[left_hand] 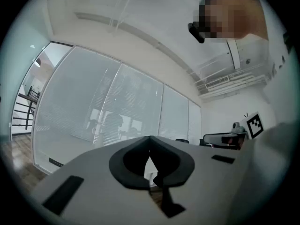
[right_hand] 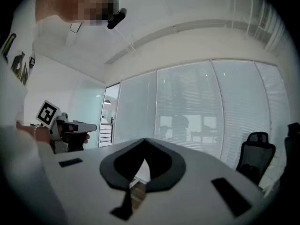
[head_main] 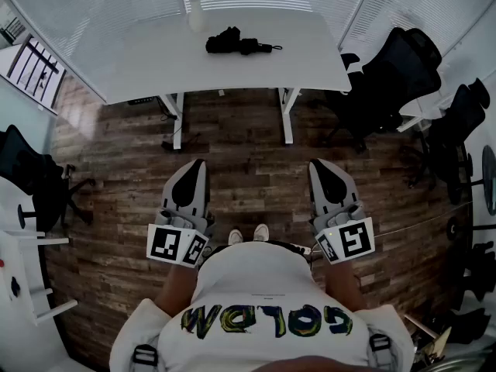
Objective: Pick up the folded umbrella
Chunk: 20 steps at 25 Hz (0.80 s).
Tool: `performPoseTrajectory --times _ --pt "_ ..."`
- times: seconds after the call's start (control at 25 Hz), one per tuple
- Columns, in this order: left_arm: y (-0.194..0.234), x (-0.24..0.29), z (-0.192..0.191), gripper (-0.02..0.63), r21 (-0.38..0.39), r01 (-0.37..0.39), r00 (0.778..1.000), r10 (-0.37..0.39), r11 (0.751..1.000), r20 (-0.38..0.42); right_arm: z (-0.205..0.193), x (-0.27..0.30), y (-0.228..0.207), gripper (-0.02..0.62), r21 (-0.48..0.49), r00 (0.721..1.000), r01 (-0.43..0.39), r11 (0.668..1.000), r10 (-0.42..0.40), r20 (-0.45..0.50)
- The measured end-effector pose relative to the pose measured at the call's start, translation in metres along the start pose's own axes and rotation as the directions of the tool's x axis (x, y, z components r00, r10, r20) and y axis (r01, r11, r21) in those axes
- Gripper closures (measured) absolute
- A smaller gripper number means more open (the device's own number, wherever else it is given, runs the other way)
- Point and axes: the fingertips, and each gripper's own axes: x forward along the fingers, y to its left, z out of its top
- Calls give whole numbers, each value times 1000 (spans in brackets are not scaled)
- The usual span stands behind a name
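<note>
The folded black umbrella point(head_main: 236, 44) lies on the white table point(head_main: 155, 60), towards its far side, with its strap trailing to the right. Both grippers are held level over the wooden floor, well short of the table. My left gripper point(head_main: 194, 169) is shut with nothing in it, its jaws meeting at the tip point(left_hand: 149, 138). My right gripper point(head_main: 319, 167) is shut and empty as well, its jaws closed to a point point(right_hand: 144, 139). Neither gripper view shows the umbrella; both look at glass walls with blinds.
A pale bottle point(head_main: 196, 15) stands on the table behind the umbrella. Black office chairs point(head_main: 395, 76) crowd the right side, and another chair point(head_main: 31, 177) sits at the left beside a white desk point(head_main: 15, 270). Wooden floor point(head_main: 248, 169) lies between me and the table.
</note>
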Motion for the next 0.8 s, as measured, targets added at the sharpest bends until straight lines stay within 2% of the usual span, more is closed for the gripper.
performPoseTrajectory --times 0.28,0.52,0.8 --pt "-34 18 -8 597 2 -3 1000 3 1000 6 -6 -17 -30 584 -10 1000 -13 1000 13 -2" --pt "-61 26 -30 597 -28 -9 1000 9 1000 -19 -19 -31 -53 584 -1 999 -26 1000 26 -22" --pt "-60 41 -36 597 -38 -7 999 5 999 -34 -26 -24 -66 584 12 999 -26 1000 26 -32"
